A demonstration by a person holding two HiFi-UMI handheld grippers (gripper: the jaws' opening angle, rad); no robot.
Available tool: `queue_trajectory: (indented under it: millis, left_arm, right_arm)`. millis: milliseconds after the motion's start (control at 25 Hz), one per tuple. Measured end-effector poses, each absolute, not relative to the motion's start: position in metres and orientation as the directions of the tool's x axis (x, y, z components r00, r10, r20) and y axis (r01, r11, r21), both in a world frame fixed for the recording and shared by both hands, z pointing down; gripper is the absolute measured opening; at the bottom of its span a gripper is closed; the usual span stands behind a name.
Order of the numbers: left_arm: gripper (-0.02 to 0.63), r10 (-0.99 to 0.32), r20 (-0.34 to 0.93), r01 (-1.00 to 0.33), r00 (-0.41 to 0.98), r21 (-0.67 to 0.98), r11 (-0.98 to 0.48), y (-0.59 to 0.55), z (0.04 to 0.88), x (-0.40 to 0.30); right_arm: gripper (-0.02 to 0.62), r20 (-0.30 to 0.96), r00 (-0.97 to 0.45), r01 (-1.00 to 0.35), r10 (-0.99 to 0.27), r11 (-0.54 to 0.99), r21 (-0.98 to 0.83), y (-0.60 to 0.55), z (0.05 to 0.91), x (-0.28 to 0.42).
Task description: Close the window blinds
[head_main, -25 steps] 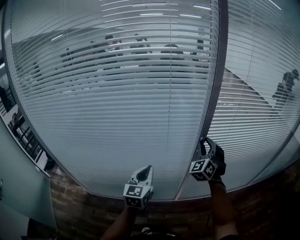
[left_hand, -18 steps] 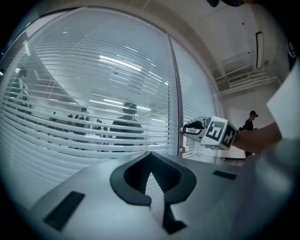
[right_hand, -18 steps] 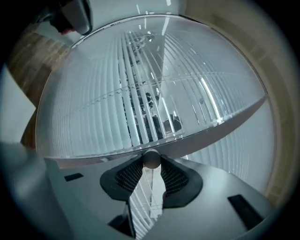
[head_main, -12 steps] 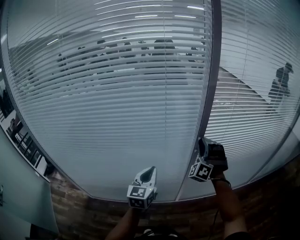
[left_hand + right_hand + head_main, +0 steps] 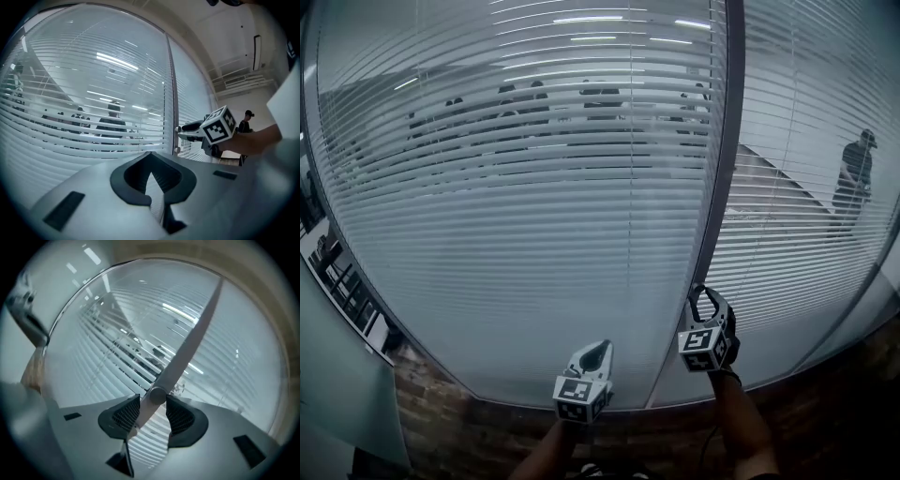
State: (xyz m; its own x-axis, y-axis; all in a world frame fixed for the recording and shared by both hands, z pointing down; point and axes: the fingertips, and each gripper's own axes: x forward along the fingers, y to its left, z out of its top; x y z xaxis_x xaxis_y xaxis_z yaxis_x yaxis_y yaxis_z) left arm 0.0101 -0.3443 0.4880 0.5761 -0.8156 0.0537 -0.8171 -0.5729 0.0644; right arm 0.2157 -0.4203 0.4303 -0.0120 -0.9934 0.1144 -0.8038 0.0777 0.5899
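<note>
White slatted blinds (image 5: 534, 197) hang behind the glass, their slats partly tilted so that the room behind shows through. A grey upright frame post (image 5: 724, 169) splits the two panes. On it sits a small round control knob (image 5: 158, 395). My right gripper (image 5: 705, 294) is up against the post with the knob between its jaws. The jaws are opening and its ribbed pads (image 5: 180, 416) stand just off the knob. My left gripper (image 5: 596, 350) hovers lower left of it, near the pane's bottom edge. It is shut with nothing in it (image 5: 150, 157).
Several people sit or stand behind the left pane (image 5: 534, 98), and one person (image 5: 855, 173) walks behind the right pane. A brick-patterned strip (image 5: 441, 422) runs below the window. Another glass panel (image 5: 337, 375) angles in at the far left.
My right gripper has straightened up on the frame post, and its jaws have spread. My left gripper has stayed low by the pane. The person behind the right pane has walked on.
</note>
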Motion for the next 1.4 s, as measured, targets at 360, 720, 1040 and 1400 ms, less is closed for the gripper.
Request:
queue_trajectory:
  millis: [360,720,1040,1400]
  left_arm:
    - [-0.005,-0.819,0.03,-0.819,0.573,0.061,-0.571,-0.349,0.478,0.013]
    - [-0.005,-0.823,0.031,-0.823,0.567,0.054,-0.565,-0.348,0.479,0.007]
    - [-0.005,-0.817,0.035,-0.818,0.575,0.049,-0.574,-0.351,0.479,0.01]
    - [-0.005,-0.815,0.061,-0.817,0.576,0.036,-0.575,-0.346,0.494,0.008]
  right_arm:
    - [0.16,0.049,-0.059,-0.993,-0.997,0.064,0.098,-0.43,0.421,0.232]
    - [0.124,0.027,-0.043,-0.994,-0.999,0.045,0.096,-0.43,0.419,0.234]
    - [0.121,0.029,-0.018,-0.99,-0.999,0.022,0.14,-0.429,0.417,0.234]
    - [0.121,0.02,-0.004,-0.704,-1.0,0.017,0.71,-0.428,0.424,0.216]
